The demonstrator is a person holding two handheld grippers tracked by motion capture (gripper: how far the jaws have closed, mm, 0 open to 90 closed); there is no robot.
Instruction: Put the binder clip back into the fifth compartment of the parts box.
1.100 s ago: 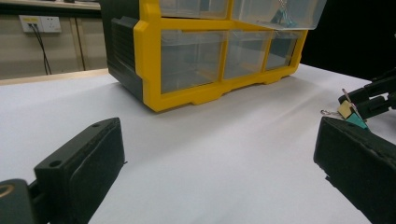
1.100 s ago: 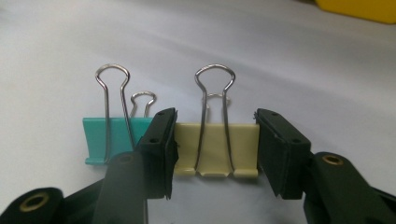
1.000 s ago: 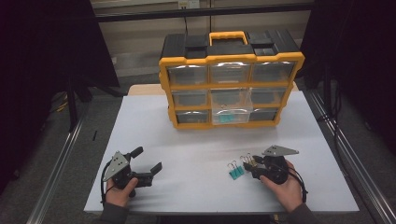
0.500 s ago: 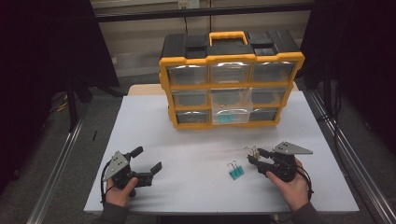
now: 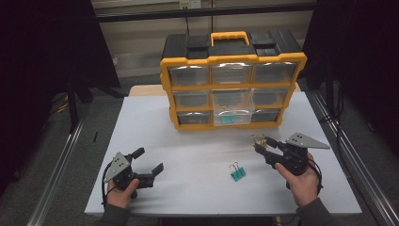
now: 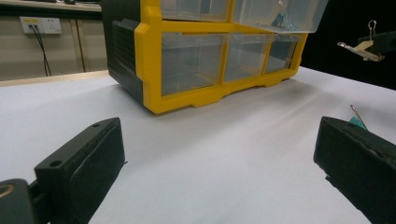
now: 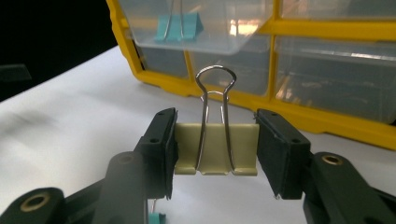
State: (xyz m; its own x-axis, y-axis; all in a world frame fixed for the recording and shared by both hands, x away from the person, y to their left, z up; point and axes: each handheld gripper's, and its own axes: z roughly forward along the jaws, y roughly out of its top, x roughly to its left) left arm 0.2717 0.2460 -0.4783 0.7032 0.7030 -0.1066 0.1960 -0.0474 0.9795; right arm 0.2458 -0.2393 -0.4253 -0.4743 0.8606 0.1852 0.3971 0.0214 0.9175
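Organizer [image 5: 233,80] at table's [image 5: 197,188] far edge, middle drawer [image 5: 233,109] pulled out, clip [image 7: 180,25] inside. Loose clip [image 5: 237,172] on table before it. Right gripper [image 5: 263,147] just right of that, clip [image 7: 216,148] between jaws. Left gripper [image 5: 149,162] near left.

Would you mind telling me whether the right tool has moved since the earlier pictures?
Yes. The right tool, shut on the yellow binder clip, has lifted away from the teal binder clip on the table and gone toward the yellow drawer organizer.
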